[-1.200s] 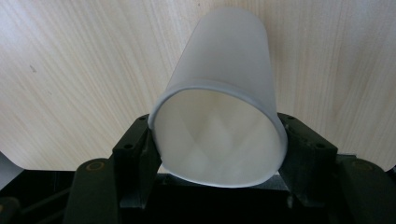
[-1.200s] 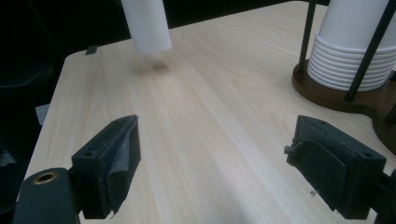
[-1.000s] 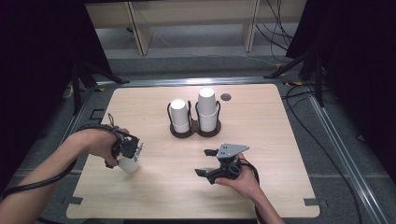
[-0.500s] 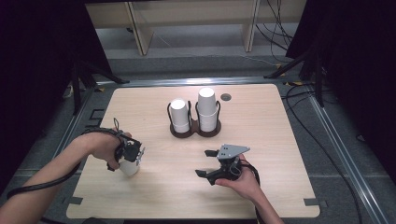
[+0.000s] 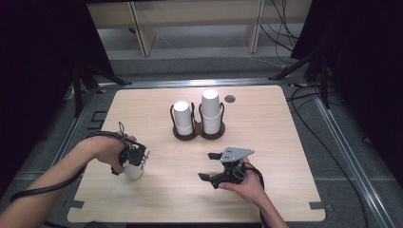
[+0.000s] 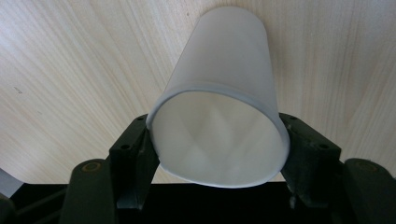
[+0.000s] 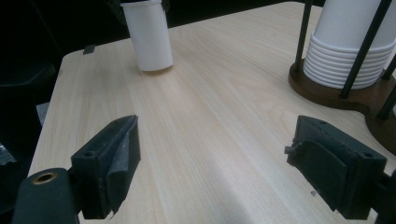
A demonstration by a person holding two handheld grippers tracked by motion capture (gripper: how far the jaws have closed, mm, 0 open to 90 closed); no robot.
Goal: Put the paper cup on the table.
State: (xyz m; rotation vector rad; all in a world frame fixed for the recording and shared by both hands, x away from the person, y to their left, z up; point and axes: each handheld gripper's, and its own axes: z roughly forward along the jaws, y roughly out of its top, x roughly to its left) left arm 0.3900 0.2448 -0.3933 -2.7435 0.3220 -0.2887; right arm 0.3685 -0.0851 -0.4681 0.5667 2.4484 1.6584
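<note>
Left gripper view, white cup (image 6: 219, 116) clasped at its rim by the left gripper (image 6: 217, 140), cup base set on the desk (image 6: 70, 70), right gripper (image 7: 212, 154) held wide apart, nothing gripped.

One loose cup (image 5: 133, 170), two cup stacks (image 5: 183, 118), two grippers (image 5: 136, 156).

Table (image 5: 285, 123) evenly lit from above — surroundings dark; soft shadows, close-ups slightly blurred.

Wooden table (image 5: 285, 142) with cup rack (image 5: 197, 133) and white cup (image 5: 133, 171).
</note>
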